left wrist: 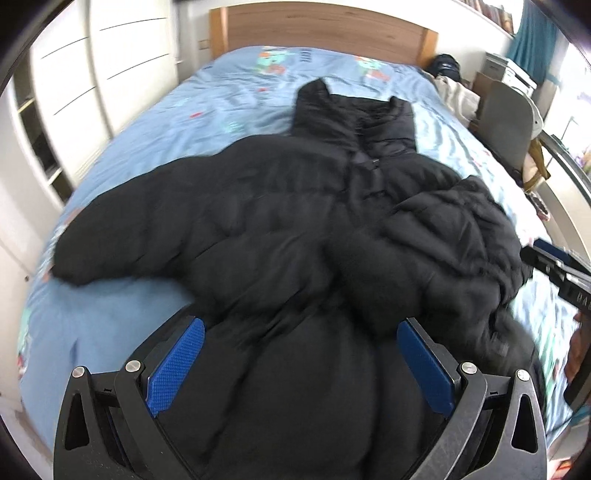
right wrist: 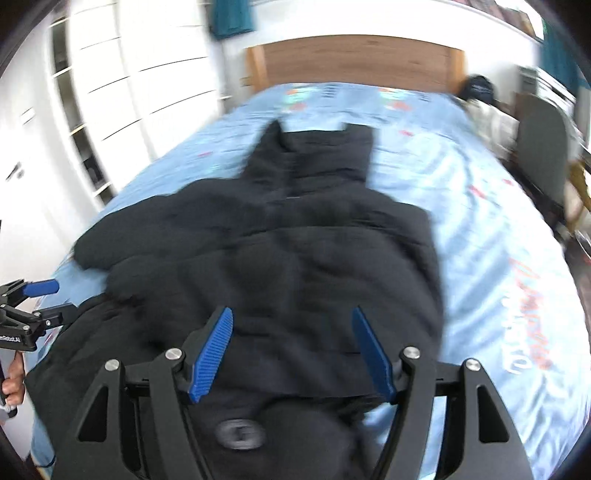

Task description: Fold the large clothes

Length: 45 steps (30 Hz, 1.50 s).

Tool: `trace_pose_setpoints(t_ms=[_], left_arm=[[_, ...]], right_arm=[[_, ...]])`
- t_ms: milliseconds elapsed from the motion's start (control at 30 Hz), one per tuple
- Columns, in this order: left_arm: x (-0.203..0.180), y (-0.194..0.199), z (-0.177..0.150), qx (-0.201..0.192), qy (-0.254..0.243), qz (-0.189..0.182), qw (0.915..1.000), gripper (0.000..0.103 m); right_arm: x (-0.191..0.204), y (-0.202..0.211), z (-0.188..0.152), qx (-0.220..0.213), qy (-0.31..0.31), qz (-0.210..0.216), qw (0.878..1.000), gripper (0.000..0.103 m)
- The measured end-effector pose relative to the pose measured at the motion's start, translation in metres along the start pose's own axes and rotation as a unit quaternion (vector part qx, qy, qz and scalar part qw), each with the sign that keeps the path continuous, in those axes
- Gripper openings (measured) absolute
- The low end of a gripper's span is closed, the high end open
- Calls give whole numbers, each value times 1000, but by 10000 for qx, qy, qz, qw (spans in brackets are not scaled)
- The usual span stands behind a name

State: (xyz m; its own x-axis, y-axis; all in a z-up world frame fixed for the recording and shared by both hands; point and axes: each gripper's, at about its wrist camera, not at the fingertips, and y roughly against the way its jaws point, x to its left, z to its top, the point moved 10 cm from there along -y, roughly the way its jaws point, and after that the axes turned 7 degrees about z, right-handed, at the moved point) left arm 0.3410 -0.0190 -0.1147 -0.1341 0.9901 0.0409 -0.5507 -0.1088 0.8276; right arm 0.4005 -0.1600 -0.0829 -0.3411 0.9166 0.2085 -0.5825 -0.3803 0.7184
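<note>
A large black puffer jacket (left wrist: 280,221) lies spread on the bed, hood toward the headboard. Its left sleeve (left wrist: 122,236) stretches out to the left; its right sleeve (left wrist: 454,236) is folded in over the body. My left gripper (left wrist: 301,328) is open just above the jacket's lower hem, holding nothing. My right gripper (right wrist: 291,317) is open above the jacket (right wrist: 295,258) near its lower right part, holding nothing. The right gripper also shows at the right edge of the left wrist view (left wrist: 554,266), and the left gripper at the left edge of the right wrist view (right wrist: 37,299).
The bed has a light blue patterned sheet (left wrist: 207,110) and a wooden headboard (left wrist: 317,26). White wardrobes (left wrist: 92,74) stand along the left. A dark cap (left wrist: 447,66), light clothes and a grey chair (left wrist: 506,122) are at the bed's right side.
</note>
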Motion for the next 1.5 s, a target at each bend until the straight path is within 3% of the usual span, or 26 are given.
trace_pose_setpoints(t_ms=[200, 333, 467, 667, 800, 933, 1033, 1200, 1500], left_arm=[[-69, -51, 39, 48, -213, -256, 9994, 102], [-95, -91, 32, 290, -364, -306, 9984, 102], [-93, -124, 15, 453, -510, -241, 9974, 103], [-73, -104, 14, 281, -637, -103, 9975, 103], [-67, -84, 38, -148, -688, 45, 9975, 102], [-72, -102, 45, 6, -580, -8, 9983, 102], [-75, -115, 31, 290, -530, -226, 9979, 103], [-76, -119, 18, 399, -747, -199, 9962, 103], [-47, -70, 6, 209, -572, -272, 9978, 103]], right_arm=[[-41, -24, 3, 50, -215, -167, 9996, 66], [-53, -57, -8, 265, -260, -95, 9993, 67], [-73, -76, -28, 466, -398, -40, 9981, 66], [-87, -61, -33, 623, -326, -247, 9972, 66], [-83, -45, -2, 284, -172, -360, 9988, 66], [-85, -67, 26, 197, -265, -428, 9985, 66], [-93, -92, 17, 362, -532, -514, 9966, 66], [-96, -108, -7, 585, -727, -689, 9932, 66], [-68, -50, -26, 627, -893, -939, 9896, 66]])
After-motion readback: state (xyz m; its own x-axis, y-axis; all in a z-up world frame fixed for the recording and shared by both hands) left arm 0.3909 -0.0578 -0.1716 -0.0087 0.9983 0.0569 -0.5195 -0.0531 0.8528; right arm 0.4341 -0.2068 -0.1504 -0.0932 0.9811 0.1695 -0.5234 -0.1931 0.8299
